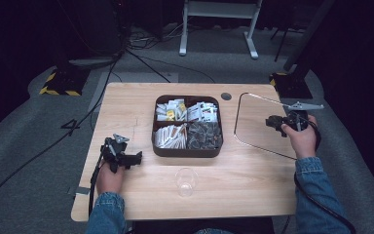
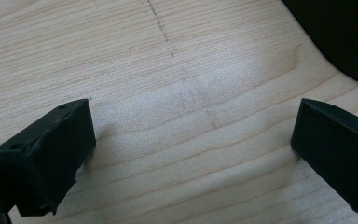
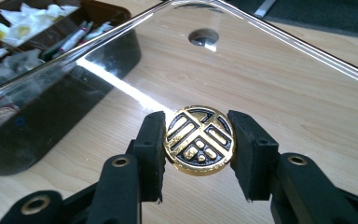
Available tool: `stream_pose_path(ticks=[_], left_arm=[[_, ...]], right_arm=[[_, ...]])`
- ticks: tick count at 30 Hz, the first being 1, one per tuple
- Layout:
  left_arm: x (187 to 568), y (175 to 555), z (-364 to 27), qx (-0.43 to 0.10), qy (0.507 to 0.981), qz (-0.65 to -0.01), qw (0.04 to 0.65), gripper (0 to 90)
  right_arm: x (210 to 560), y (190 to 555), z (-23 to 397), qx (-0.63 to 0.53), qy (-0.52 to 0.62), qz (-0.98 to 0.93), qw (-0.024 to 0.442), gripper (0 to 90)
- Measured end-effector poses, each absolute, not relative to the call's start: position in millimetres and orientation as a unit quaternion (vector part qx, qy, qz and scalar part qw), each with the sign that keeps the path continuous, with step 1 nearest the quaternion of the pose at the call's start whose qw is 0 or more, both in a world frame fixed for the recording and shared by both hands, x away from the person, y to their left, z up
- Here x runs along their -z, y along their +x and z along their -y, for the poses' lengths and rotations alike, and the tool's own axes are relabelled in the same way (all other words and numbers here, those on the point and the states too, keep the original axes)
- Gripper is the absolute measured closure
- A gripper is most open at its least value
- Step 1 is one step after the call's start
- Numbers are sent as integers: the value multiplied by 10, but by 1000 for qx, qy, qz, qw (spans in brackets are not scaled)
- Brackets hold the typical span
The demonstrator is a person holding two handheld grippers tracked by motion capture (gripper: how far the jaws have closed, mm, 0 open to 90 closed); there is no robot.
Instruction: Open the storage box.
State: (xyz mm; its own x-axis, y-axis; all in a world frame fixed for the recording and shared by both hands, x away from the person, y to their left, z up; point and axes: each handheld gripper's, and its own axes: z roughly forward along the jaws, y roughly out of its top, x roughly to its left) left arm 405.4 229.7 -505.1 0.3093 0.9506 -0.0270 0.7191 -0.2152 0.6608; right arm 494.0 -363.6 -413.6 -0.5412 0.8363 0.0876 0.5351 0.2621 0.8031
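Clear lid (image 1: 263, 122) with round gold-and-black knob (image 3: 200, 140), lifted off the 4-compartment box (image 1: 187, 152), tilted over the counter (image 1: 126, 105) at right. Right gripper (image 3: 200, 142) jaws clamped on the knob; left gripper (image 2: 191, 140) jaws wide, nothing between, low over bare counter. Uncovering looks done; setting lid down left, glass cup (image 1: 185, 181) untouched.
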Motion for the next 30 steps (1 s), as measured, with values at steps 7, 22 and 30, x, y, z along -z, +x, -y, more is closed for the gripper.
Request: stream_pose_path(ticks=[7, 22, 30], left_arm=[[5051, 4057, -2296, -197, 753, -555, 294, 1], [5051, 4057, -2296, -197, 753, -555, 294, 1], [5052, 4059, -2296, -197, 753, -555, 295, 1]], right_arm=[[4343, 5007, 3659, -406, 454, -774, 174, 588], [4644, 5092, 3647, -381, 467, -781, 166, 589], [4740, 5099, 3650, -371, 470, -784, 163, 588]])
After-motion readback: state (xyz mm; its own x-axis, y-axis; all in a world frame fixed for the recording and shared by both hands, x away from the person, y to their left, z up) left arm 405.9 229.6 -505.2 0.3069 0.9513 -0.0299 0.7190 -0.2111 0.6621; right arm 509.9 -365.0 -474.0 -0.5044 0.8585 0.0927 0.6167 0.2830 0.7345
